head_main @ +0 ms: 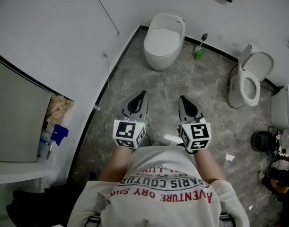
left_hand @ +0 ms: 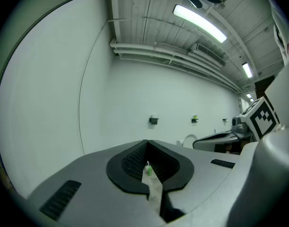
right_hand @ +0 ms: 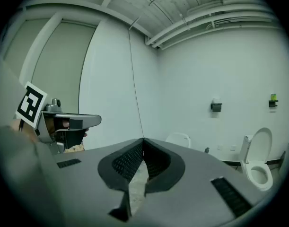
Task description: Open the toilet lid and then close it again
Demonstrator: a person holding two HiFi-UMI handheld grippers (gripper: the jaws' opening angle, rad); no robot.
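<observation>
A white toilet with its lid down stands against the far wall in the head view; it also shows as a low white dome, the toilet, in the right gripper view. My left gripper and right gripper are held side by side close to my body, well short of the toilet and pointing toward it. Both are shut with nothing between the jaws. The left gripper's tips meet, and so do the right gripper's tips. Each gripper view shows the other gripper beside it.
A second toilet with its lid raised stands at the right. A green bottle sits between the two toilets. A ledge with a blue item runs along the left wall. A black object and paper scraps lie on the marble floor.
</observation>
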